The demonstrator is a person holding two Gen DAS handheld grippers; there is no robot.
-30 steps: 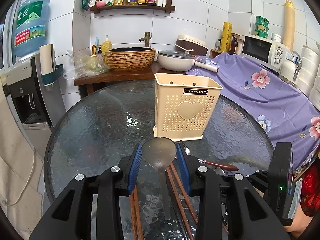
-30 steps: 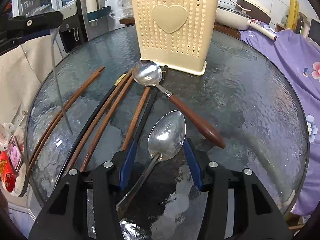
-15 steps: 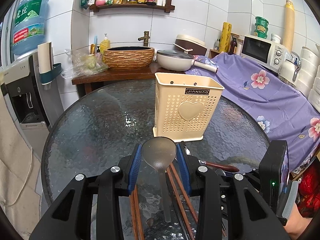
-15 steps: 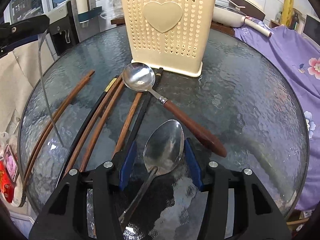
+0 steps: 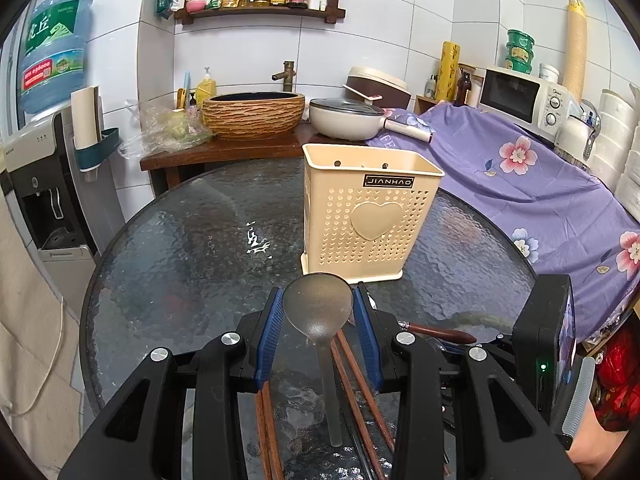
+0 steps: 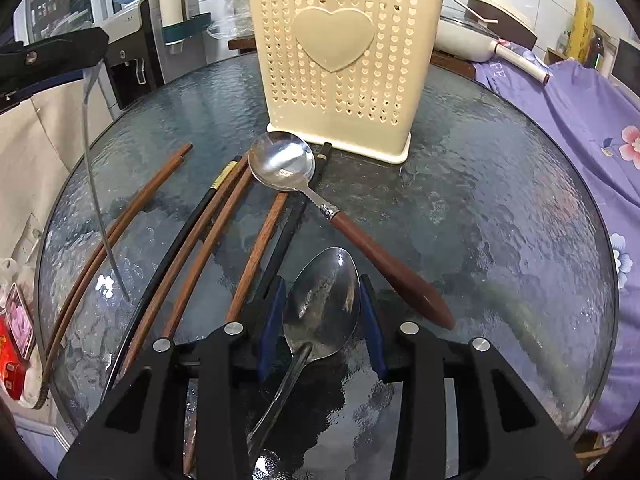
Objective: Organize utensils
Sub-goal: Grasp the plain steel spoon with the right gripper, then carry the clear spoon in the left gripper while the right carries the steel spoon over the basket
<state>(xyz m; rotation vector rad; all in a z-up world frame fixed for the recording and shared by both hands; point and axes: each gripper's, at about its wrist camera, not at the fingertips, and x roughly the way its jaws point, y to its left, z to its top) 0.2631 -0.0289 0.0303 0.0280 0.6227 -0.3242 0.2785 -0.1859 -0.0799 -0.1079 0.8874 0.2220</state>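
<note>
Blue-padded fingers (image 5: 267, 334) of the left gripper (image 5: 319, 330) clasp the bowl of a translucent grey plastic spoon (image 5: 318, 311), its handle hanging down toward the camera above the round textured-glass table (image 5: 180, 256). The right gripper (image 6: 322, 320) likewise grasps a plain steel spoon (image 6: 322, 304) by the bowl between its blue pads (image 6: 271, 322), handle trailing back under the gripper body.

Straight ahead of both grippers stands a cream perforated utensil holder (image 6: 336, 60) with a raised heart and a "JIANHAO" label, upright on the table. From the left wrist view its open top shows no utensils inside.

Between the right gripper and the holder lies a steel spoon with a dark wooden handle (image 6: 304, 176), bowl just in front of the holder's base, handle slanting right, directly in the path forward. To its left, brown wooden chopsticks (image 6: 120, 224) and black chopsticks (image 6: 192, 228) lie scattered lengthwise on the glass; one black stick passes under the spoon's bowl.

Beyond the table: a water dispenser (image 5: 44, 168), a woven-look basin (image 5: 252, 114) on a wooden counter, a lidded white pan (image 5: 346, 118), a microwave (image 5: 520, 98), and a purple floral cloth (image 5: 540, 196).
</note>
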